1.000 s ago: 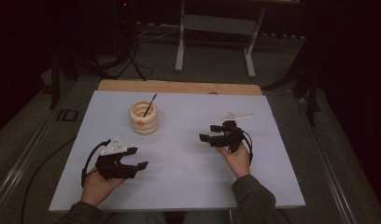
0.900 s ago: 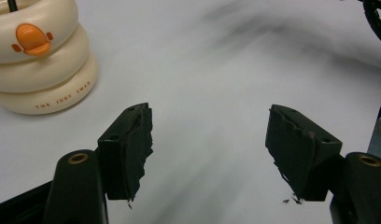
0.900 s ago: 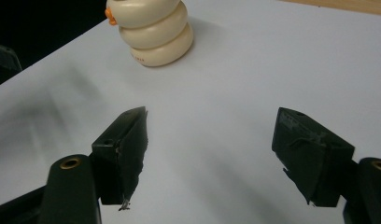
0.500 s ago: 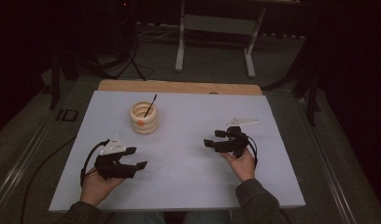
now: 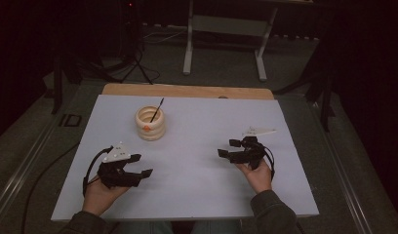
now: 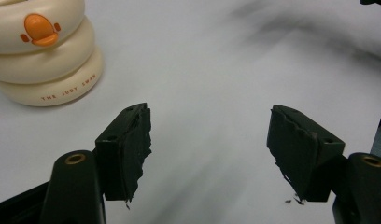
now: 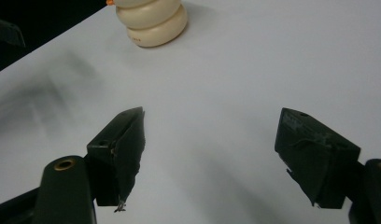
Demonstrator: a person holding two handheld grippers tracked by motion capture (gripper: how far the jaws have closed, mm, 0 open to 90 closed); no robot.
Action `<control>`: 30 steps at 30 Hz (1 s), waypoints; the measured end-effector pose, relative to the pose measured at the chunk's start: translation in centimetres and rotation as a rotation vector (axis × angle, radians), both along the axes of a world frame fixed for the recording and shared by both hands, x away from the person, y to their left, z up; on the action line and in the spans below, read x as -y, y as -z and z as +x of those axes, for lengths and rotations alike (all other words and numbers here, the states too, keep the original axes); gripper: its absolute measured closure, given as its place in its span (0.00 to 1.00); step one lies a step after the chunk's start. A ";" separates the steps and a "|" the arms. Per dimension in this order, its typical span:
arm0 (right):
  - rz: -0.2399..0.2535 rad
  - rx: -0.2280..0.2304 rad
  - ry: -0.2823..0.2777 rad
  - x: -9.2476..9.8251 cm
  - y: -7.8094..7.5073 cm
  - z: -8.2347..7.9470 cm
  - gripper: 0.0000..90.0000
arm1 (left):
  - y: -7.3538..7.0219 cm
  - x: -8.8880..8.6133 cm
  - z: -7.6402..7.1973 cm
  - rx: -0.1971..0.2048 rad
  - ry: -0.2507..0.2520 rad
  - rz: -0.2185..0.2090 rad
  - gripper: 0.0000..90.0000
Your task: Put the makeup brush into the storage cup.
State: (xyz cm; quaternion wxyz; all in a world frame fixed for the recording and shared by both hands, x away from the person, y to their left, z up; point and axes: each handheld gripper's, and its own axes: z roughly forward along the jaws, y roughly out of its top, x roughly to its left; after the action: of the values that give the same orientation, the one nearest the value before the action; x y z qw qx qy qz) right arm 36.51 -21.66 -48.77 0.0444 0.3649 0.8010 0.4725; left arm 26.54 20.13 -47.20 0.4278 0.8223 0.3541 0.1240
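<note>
A cream holder (image 5: 149, 124) made of stacked rings, with an orange duck mark and a thin black stick standing in it, sits on the white table top (image 5: 197, 195) at the back left. My left gripper (image 5: 141, 165) rests near the front left, pointing right, jaws open and empty. In the left gripper view its jaws (image 6: 209, 126) stand wide over bare table, with the holder (image 6: 44, 51) at the upper left. My right gripper (image 5: 227, 148) lies at the right, pointing left, open and empty. The right gripper view shows its spread jaws (image 7: 212, 126) and the holder (image 7: 153, 18) far ahead.
A wooden strip (image 5: 187, 90) runs along the table's back edge. Behind it, a white stand (image 5: 224, 29) and dark tripod legs (image 5: 133, 58) are on the floor. A black cable (image 5: 41, 175) trails off the table's left side.
The right hand has drawn its gripper a little toward the near edge of the table. The left hand and the holder have stayed put.
</note>
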 end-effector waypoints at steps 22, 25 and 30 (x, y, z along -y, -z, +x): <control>0.006 -0.005 0.005 1.9 0.5 -2.2 0.25 | 0.3 -0.3 0.0 -0.003 -0.006 0.021 0.32; 0.014 -0.010 0.007 2.1 0.7 -2.5 0.25 | 0.3 -0.2 -0.1 -0.003 -0.006 0.021 0.32; 0.018 -0.009 0.003 2.6 0.8 -3.5 0.25 | 0.6 -0.2 0.0 -0.006 -0.007 0.036 0.32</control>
State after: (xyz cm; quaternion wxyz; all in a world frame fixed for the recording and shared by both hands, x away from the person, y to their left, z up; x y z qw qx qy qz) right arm 33.01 -24.22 -49.58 0.0381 0.3685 0.7965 0.4778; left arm 26.49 20.35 -47.76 0.4115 0.8291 0.3557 0.1294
